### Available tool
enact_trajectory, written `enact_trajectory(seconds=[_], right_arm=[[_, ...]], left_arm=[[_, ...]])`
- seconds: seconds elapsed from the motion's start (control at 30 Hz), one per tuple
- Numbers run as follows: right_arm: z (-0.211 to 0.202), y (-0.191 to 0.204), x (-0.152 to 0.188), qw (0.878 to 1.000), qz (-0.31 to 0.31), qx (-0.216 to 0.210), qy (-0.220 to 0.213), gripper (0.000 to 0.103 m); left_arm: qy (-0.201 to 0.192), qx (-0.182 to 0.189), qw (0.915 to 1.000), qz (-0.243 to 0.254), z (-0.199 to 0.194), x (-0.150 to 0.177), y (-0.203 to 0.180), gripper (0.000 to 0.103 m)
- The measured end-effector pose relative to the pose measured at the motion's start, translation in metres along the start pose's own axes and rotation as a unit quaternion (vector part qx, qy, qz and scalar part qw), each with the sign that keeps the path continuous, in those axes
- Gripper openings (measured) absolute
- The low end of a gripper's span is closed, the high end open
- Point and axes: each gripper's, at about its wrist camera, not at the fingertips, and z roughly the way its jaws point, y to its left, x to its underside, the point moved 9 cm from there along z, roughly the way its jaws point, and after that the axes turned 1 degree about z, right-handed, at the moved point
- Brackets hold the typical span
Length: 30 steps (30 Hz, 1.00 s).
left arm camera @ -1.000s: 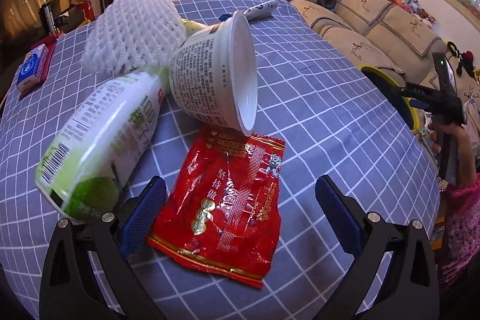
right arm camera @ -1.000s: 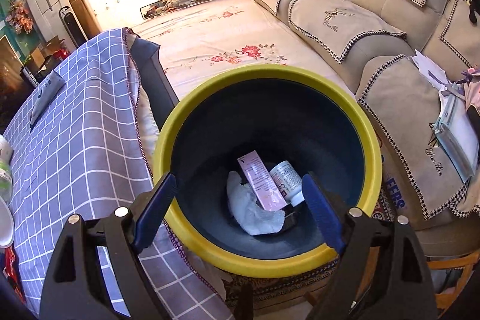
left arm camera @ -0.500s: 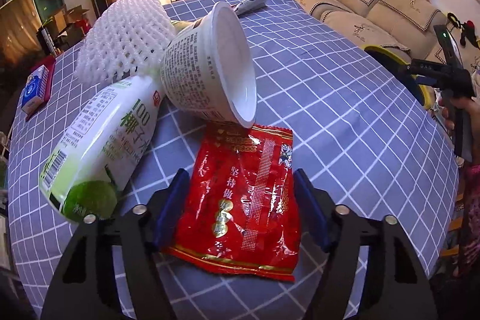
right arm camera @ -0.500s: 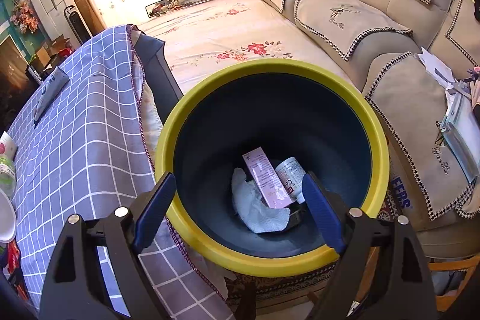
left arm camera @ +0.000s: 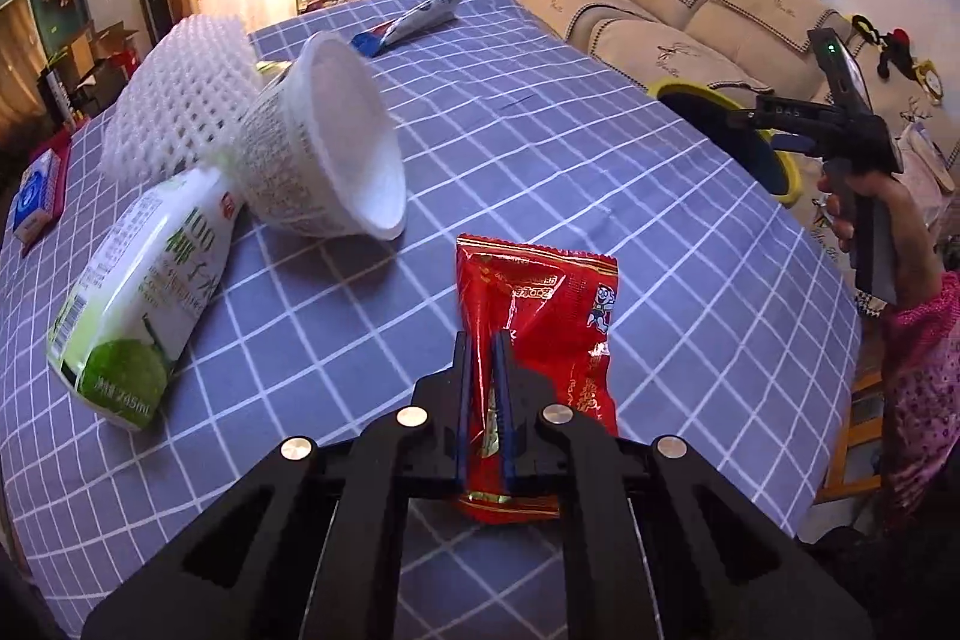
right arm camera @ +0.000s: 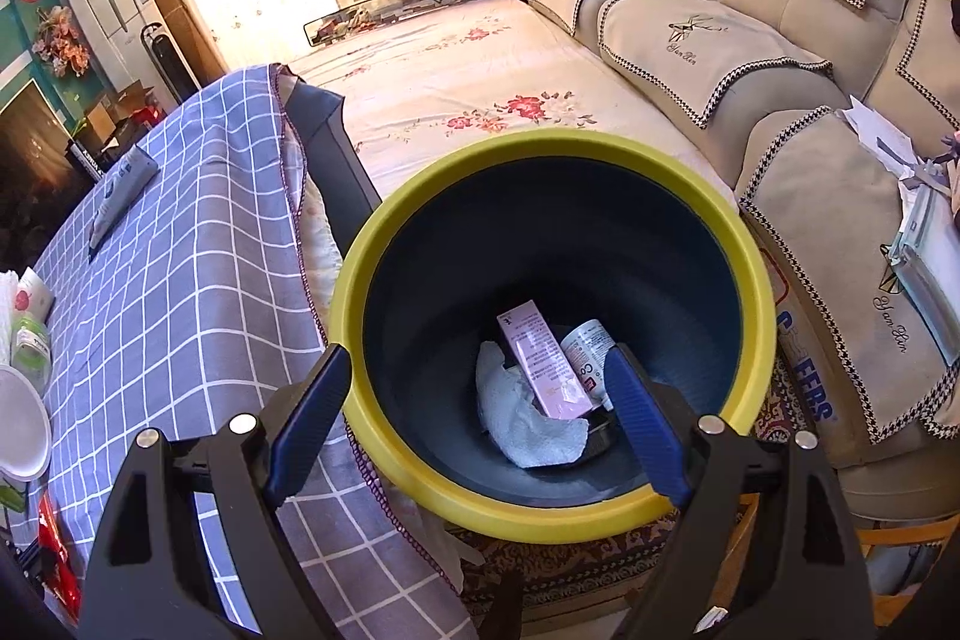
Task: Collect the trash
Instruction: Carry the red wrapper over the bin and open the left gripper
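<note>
Gripping one red wrapper point(left arm camera: 540, 316), left gripper point(left arm camera: 482, 346); three items beside.

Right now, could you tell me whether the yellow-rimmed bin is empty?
No, the yellow-rimmed bin already holds a pink box, a crumpled white tissue and a small white container at its bottom.

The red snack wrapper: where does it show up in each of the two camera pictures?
Left wrist view: red snack wrapper at bottom centre, pinched in the left tongs.
Right wrist view: only a red sliver at the bottom left edge.
Shared landmark: the yellow-rimmed bin beside the checked tablecloth.
</note>
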Motion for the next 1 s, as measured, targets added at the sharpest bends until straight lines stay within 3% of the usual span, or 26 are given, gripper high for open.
enact_trajectory(seconds=[0.33, 0.57, 0.83, 1.0], right_arm=[[-0.01, -0.014, -0.003, 1.0, 0.012, -0.008, -0.011, 0.081], [-0.026, -0.03, -0.01, 0.999, 0.022, -0.01, -0.033, 0.081], [-0.045, -0.076, -0.019, 0.997, 0.046, 0.01, -0.059, 0.081], [-0.05, -0.115, -0.015, 0.995, 0.072, 0.025, -0.061, 0.081]], left_arm=[[-0.01, 0.027, 0.999, 0.034, 0.0, -0.026, -0.03, 0.005], [-0.028, 0.037, 0.9964, 0.07, 0.005, -0.066, -0.062, 0.005], [-0.046, 0.083, 0.9878, 0.123, 0.033, -0.139, -0.135, 0.005], [-0.034, 0.12, 0.9821, 0.141, 0.071, -0.181, -0.187, 0.005]])
